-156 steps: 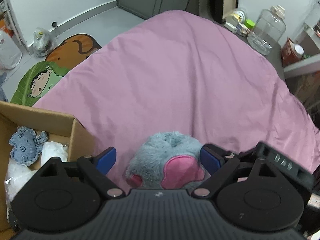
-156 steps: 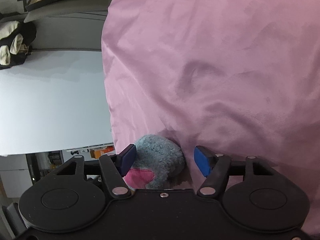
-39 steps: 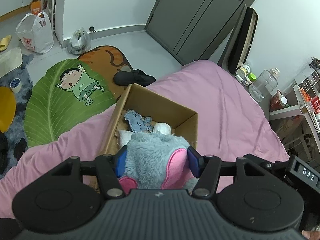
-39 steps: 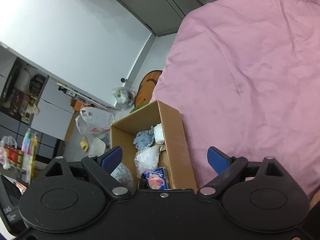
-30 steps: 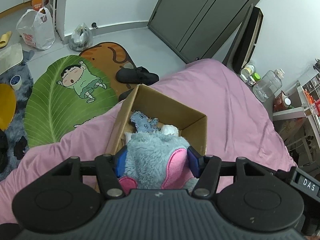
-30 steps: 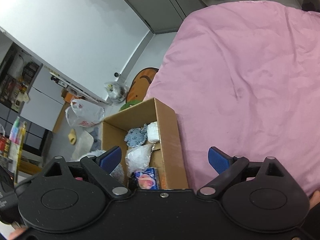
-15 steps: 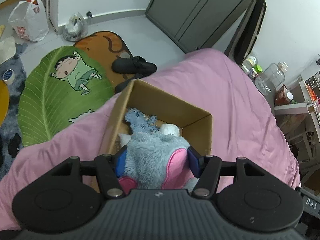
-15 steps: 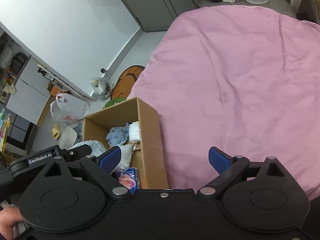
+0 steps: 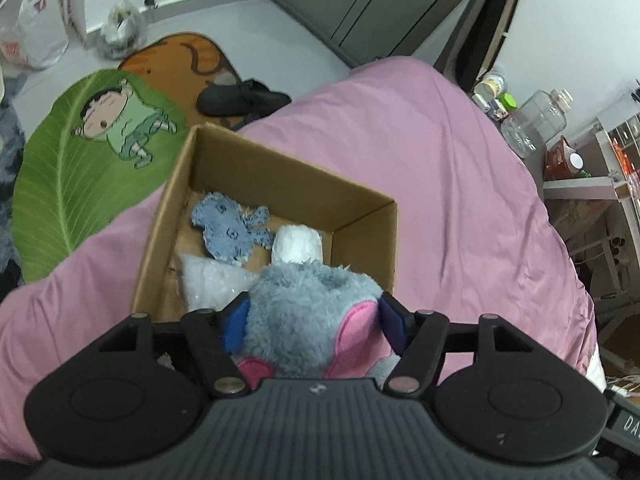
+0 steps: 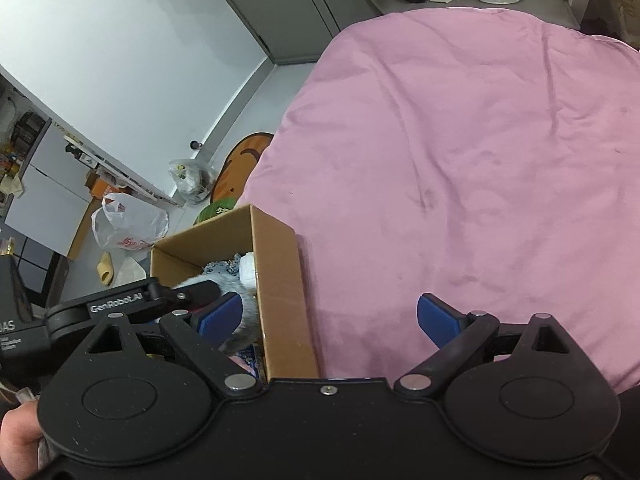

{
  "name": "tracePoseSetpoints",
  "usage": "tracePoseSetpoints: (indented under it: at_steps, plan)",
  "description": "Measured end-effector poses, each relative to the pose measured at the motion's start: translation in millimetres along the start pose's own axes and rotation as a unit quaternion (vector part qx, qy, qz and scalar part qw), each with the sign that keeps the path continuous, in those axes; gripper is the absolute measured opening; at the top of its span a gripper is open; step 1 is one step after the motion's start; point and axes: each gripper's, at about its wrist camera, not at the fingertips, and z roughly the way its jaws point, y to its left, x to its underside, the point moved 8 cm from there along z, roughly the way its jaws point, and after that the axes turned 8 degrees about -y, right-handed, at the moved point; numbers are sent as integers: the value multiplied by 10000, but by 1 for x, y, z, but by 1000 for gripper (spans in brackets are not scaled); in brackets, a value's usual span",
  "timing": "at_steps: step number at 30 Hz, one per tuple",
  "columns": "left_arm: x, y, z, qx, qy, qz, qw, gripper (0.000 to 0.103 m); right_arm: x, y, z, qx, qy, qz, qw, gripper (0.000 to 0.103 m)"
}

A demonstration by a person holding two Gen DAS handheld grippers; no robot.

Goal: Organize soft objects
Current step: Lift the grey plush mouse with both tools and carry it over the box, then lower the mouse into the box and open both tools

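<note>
My left gripper (image 9: 312,322) is shut on a grey-blue plush toy (image 9: 304,316) with pink patches and holds it over the near end of an open cardboard box (image 9: 368,220) on the pink bed. Inside the box lie a small blue plush (image 9: 230,230), a white wrapped roll (image 9: 298,244) and a clear plastic packet (image 9: 212,284). My right gripper (image 10: 328,320) is open and empty above the bed, beside the box (image 10: 280,292). The left gripper with the plush (image 10: 244,320) also shows there, low in the box.
The pink bedspread (image 10: 480,160) spreads to the right of the box. A green leaf mat (image 9: 80,152), an orange mat (image 9: 180,56) and black shoes (image 9: 244,98) lie on the floor. Jars (image 9: 540,120) and shelves stand at the far right.
My left gripper has carried the plush from the bed to the box and has come down closer over it. My right gripper let go of the plush and drew back, open.
</note>
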Motion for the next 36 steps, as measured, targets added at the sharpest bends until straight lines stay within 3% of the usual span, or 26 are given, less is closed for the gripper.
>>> tracePoseSetpoints:
  at_steps: [6,17,19,36]
  plan:
    - [-4,-1,-8,0,-79,-44,10000,74,-3,0,-2,-36,0,-30,10000,95]
    - [-5,0,-38,-163,-202,74,9996,77,-4,16,-21,-199,-69,-205,9996,95]
    - [-4,1,-46,-190,-231,119,9995,82,-5,20,-25,-233,-107,-253,9994,95]
    - [17,13,-104,-203,-490,351,9980,93,10,45,-67,-211,-673,-515,9962,103]
